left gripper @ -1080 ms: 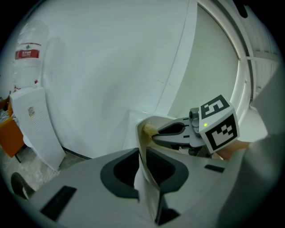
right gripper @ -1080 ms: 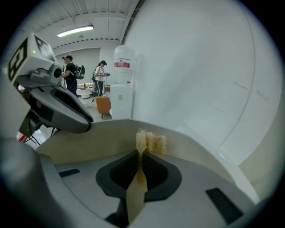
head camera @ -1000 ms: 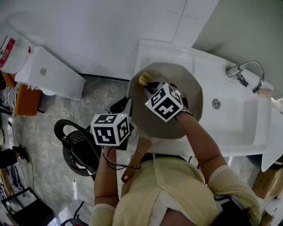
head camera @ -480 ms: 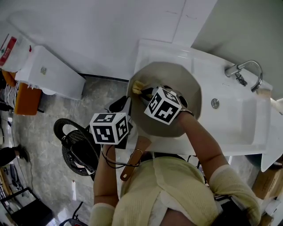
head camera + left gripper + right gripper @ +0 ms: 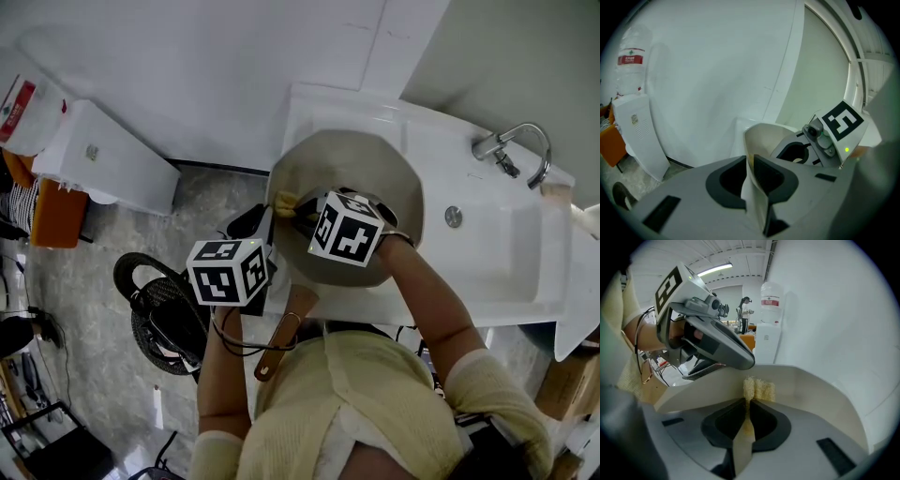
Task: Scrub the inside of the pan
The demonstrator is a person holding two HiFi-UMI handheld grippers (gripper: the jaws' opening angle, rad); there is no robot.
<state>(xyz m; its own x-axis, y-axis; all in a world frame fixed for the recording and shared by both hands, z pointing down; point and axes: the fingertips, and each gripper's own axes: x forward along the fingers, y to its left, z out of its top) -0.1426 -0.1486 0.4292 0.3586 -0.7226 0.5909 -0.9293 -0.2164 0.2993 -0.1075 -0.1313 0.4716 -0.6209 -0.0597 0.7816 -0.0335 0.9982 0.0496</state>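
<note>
Now, left gripper (image 5: 750, 176) jaws pinching the rim of the pan (image 5: 364, 161), right gripper (image 5: 746, 416) inside the pan, jaws pressed on a yellow sponge (image 5: 759, 390) against its wall.

Head view: above person (image 5: 375, 403), faces steeply down; whole pan (image 5: 361, 169), sink (image 5: 506, 253) and floor (image 5: 89, 370) in frame.
Left gripper view: just behind left gripper (image 5: 750, 173), jaws clamped on pan rim very near lens; faces white wall (image 5: 717, 70).
Right gripper view: low inside pan, close behind right gripper (image 5: 747, 416) pinching sponge (image 5: 758, 389); faces pan wall.
All three share pan and water dispenser (image 5: 103, 159). Each gripper view catches other gripper.
</note>
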